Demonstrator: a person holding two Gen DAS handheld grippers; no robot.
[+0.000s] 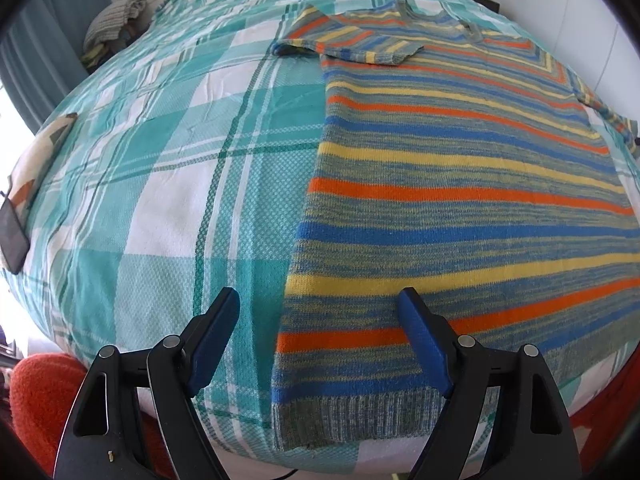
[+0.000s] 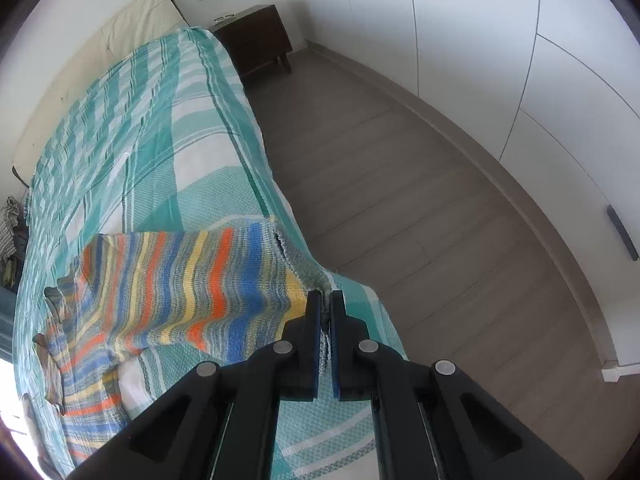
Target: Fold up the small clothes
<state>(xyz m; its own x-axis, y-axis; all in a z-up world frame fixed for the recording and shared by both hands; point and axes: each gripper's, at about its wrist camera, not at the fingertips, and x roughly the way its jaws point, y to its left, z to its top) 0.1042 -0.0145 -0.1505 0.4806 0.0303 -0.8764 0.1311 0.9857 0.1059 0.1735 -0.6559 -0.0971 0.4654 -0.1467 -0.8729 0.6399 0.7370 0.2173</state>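
Striped knit sweater (image 1: 460, 208), flat on the plaid-covered bed (image 1: 168, 184) — right gripper (image 2: 326, 304) clenched on its ribbed hem corner, left gripper (image 1: 320, 308) spread wide astride the opposite hem corner, ungripped — fold just starting; next, likely, the left pinches shut.

Knit wool-like striped sweater (image 1: 460, 208), woven cloth bedspread (image 1: 160, 160), matt wood-look floor (image 2: 400, 200), matt black plastic grippers
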